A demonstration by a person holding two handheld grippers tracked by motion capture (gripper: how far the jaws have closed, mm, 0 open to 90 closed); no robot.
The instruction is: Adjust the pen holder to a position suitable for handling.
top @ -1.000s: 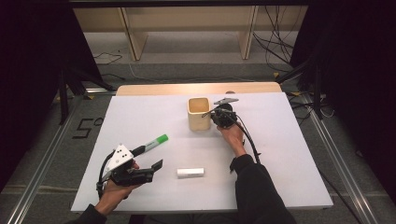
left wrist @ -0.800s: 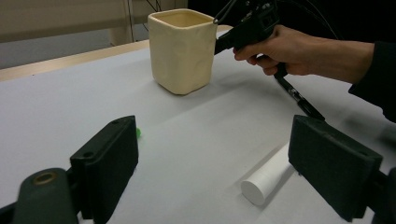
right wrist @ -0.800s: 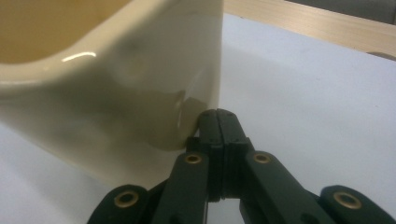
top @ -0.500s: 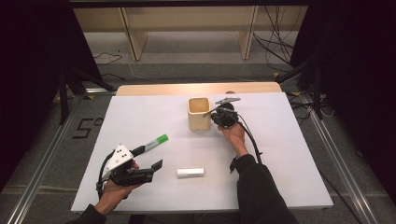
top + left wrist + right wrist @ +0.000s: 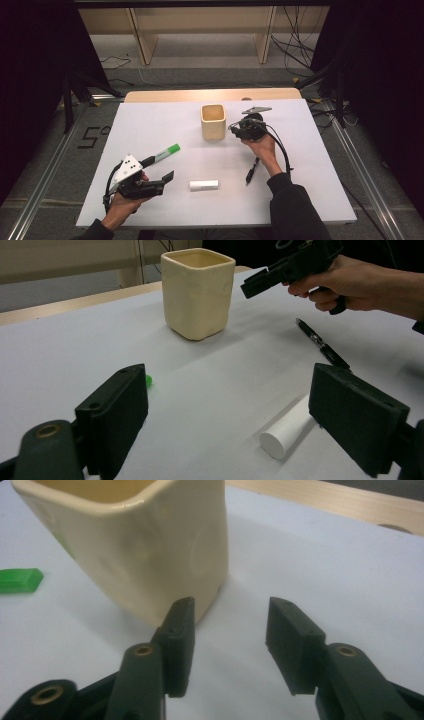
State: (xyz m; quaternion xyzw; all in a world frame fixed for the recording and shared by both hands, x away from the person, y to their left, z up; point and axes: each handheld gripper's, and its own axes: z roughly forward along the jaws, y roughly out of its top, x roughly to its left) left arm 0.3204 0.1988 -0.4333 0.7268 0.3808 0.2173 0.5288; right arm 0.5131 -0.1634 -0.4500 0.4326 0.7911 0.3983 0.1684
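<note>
Since the earlier frame the right gripper (image 5: 239,129) has drawn slightly back from the cream cup (image 5: 213,121) in the high view, its jaws just opening with nothing between them; the black pen (image 5: 251,171) lies on the bench below that hand, so probably a drop just finished. Left gripper view: left gripper (image 5: 227,425) released wide over the white cylinder (image 5: 289,427), likely next pick. Right gripper view: cup just ahead-left, apart.

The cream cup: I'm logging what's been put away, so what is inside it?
The cream cup shows pale inner walls near its rim; its bottom is hidden, so the contents cannot be told.
</note>
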